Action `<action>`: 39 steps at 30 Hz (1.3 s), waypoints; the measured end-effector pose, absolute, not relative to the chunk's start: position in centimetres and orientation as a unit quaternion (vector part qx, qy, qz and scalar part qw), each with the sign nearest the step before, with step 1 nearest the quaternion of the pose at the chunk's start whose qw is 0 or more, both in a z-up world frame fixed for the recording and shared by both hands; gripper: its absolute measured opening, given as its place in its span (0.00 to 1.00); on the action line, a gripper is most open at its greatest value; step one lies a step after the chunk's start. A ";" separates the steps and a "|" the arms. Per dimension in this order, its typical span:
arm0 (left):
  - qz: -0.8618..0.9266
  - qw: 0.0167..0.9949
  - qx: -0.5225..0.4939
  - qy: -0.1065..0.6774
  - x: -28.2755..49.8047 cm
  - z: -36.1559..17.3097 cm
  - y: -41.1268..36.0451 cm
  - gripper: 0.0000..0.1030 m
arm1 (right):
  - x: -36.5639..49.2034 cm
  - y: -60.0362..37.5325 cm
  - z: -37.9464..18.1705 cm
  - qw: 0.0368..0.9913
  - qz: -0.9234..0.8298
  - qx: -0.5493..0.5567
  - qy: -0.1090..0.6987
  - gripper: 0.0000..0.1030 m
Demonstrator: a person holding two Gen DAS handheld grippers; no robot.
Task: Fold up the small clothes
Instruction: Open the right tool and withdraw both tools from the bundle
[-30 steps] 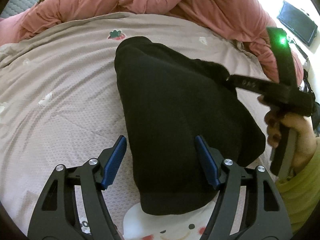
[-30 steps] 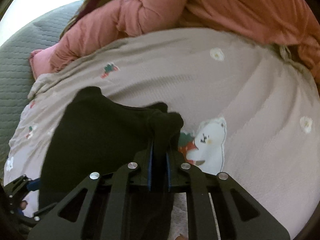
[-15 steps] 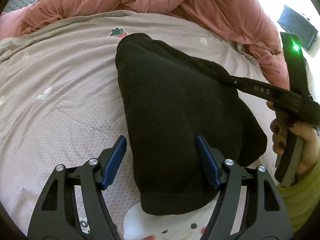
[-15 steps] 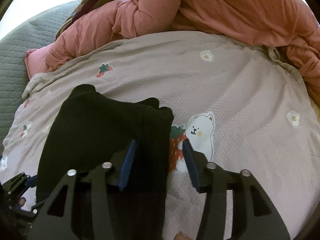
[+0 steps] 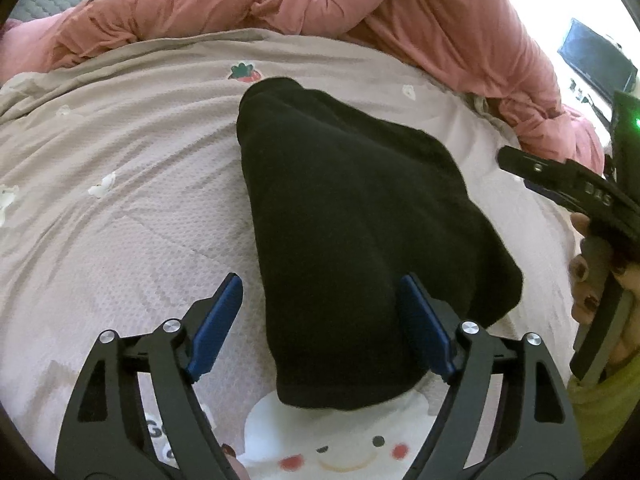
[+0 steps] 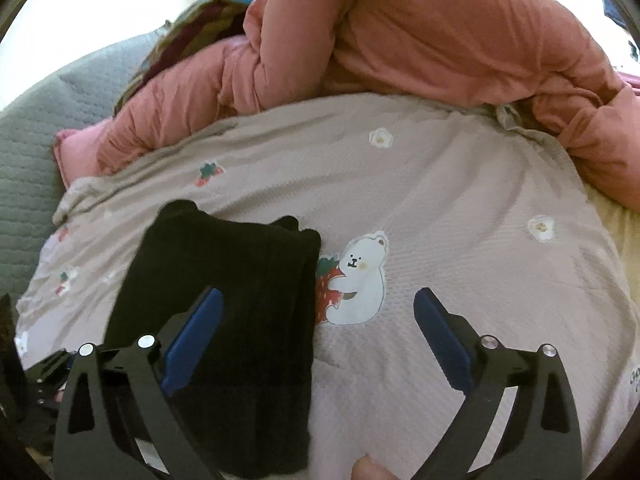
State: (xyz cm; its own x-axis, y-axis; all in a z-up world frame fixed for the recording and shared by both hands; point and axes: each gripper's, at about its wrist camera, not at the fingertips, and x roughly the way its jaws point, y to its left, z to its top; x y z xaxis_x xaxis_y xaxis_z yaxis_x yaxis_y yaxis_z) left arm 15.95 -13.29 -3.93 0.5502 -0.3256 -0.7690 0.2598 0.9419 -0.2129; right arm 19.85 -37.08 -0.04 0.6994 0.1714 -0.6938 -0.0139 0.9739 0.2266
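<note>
Beige cartoon-print bedspread (image 6: 460, 208), pink duvet (image 6: 420, 40) behind, both hand-held grippers spread wide, empty, just opening, above black garment (image 5: 360, 220)

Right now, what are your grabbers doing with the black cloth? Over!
Right gripper jaws just opened, off the cloth. Left gripper open, cloth between its jaws, no squeeze. Cloth lies folded on the blanket. Nothing in the way.

Black garment (image 5: 352, 224) folded, lying flat on bedspread (image 5: 120, 208) (thick fleecy fabric), long wedge outline, nothing gripping it.

beige bedspread (image 5: 132, 240), black garment (image 5: 360, 240), pink duvet (image 6: 440, 40)
</note>
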 end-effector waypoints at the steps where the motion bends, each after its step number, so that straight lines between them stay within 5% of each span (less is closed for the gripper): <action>1: -0.166 0.881 -0.038 0.441 15.8 -3.8 -13.2 0.73 | 19.3 -37.2 0.4 0.919 0.051 0.106 0.378 0.93; 7: -0.164 0.896 -0.044 0.411 14.0 -1.6 -12.7 0.91 | 16.1 -37.5 2.7 0.933 0.069 0.109 0.335 0.95; 24: -0.106 0.933 -0.032 0.343 7.8 2.2 -9.8 0.91 | 5.1 -33.1 5.4 0.968 0.057 0.040 0.240 0.96; 39: -0.100 0.920 -0.021 0.377 2.0 -1.2 -7.7 0.91 | 0.1 -30.6 1.3 0.960 0.026 0.017 0.278 0.96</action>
